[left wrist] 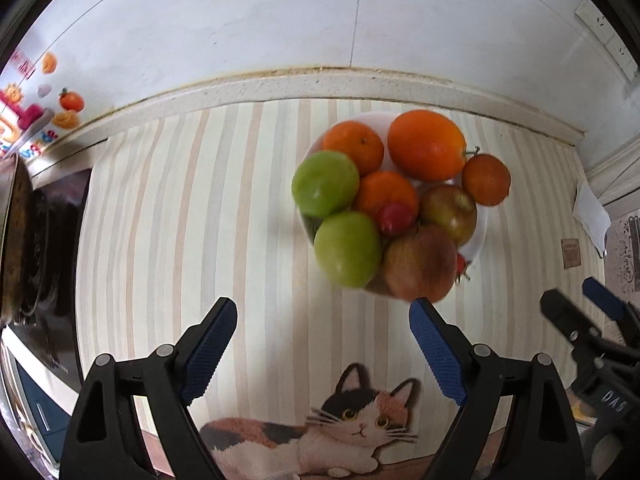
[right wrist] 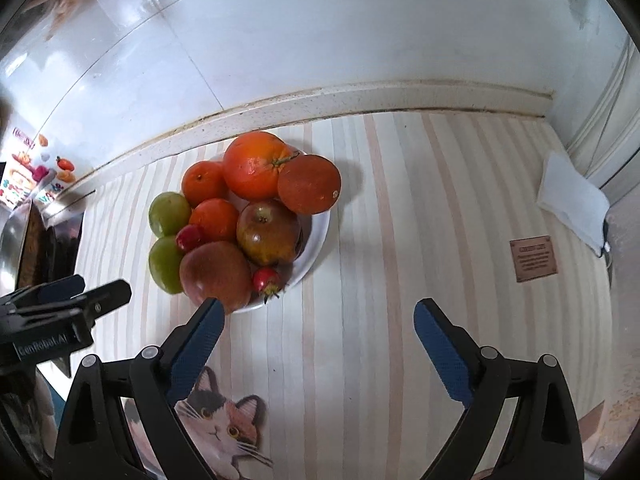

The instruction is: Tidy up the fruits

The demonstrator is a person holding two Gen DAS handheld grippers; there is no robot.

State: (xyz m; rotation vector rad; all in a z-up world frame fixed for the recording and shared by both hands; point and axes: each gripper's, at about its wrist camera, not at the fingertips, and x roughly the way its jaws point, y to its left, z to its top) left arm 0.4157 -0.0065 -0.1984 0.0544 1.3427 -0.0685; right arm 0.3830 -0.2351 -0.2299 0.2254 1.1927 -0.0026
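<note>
A white bowl [left wrist: 478, 236] [right wrist: 320, 232] sits on the striped mat, piled with fruit: several oranges [left wrist: 426, 144] [right wrist: 252, 164], two green apples [left wrist: 346, 248] [right wrist: 170, 212], two reddish-brown apples [left wrist: 420, 262] [right wrist: 214, 272] and small red fruits [left wrist: 394, 218] [right wrist: 266, 278]. My left gripper [left wrist: 322, 320] is open and empty, above the mat just in front of the bowl. My right gripper [right wrist: 318, 320] is open and empty, to the right of the bowl's front. Each gripper shows at the edge of the other's view.
The striped mat [left wrist: 180, 220] with a cat picture [left wrist: 352, 420] covers the counter up to a stone back ledge [right wrist: 360, 100] and white wall. A white cloth [right wrist: 572, 200] lies at the far right. A dark stove with a pan [left wrist: 24, 232] is at the left.
</note>
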